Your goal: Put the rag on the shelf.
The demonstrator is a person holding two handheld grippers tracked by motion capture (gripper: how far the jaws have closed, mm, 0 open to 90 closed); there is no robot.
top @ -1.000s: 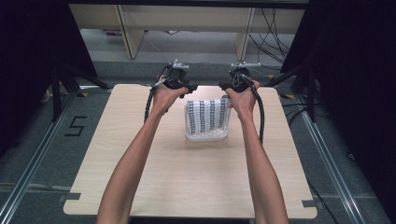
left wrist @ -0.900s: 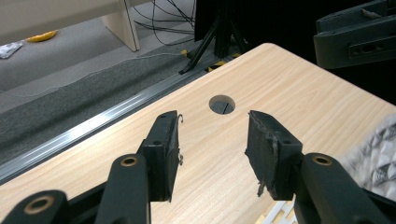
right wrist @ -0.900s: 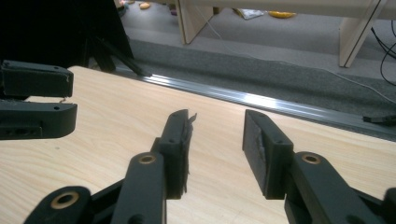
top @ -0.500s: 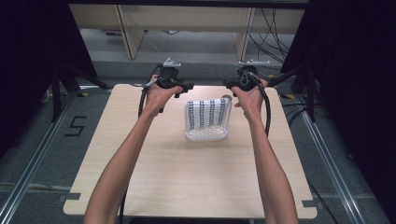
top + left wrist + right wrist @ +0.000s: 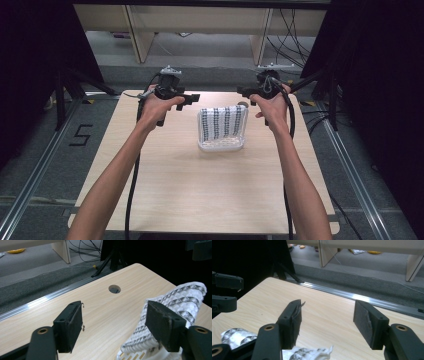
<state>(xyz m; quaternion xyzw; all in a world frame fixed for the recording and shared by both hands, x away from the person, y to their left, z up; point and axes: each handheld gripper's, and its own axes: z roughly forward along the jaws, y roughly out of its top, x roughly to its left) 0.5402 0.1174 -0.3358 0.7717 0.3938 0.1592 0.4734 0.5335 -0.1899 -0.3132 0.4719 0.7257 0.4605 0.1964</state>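
Note:
A white slotted basket [image 5: 222, 145] sits mid-table with a black-and-white patterned cloth [image 5: 223, 123] draped over it. My left gripper [image 5: 189, 99] hovers just left of the cloth's far corner, open and holding nothing. In the left gripper view the left gripper [image 5: 115, 312] has its jaws wide apart, with the cloth [image 5: 176, 297] behind the right jaw and the basket's rim [image 5: 130, 355] below. My right gripper [image 5: 244, 92] is by the cloth's far right corner, also open. In the right gripper view the right gripper [image 5: 329, 307] frames bare table, with the cloth [image 5: 307, 352] at the bottom edge.
The wooden table [image 5: 210, 195] has a round cable hole [image 5: 114, 289] near its far edge. Beyond that edge are a metal floor rail [image 5: 352, 296], desk legs and cables. Dark stands flank the table. Cables trail from both grippers along the forearms.
Both hands have drawn a little apart, outward from the far edge of the cloth. The basket and cloth have stayed in place.

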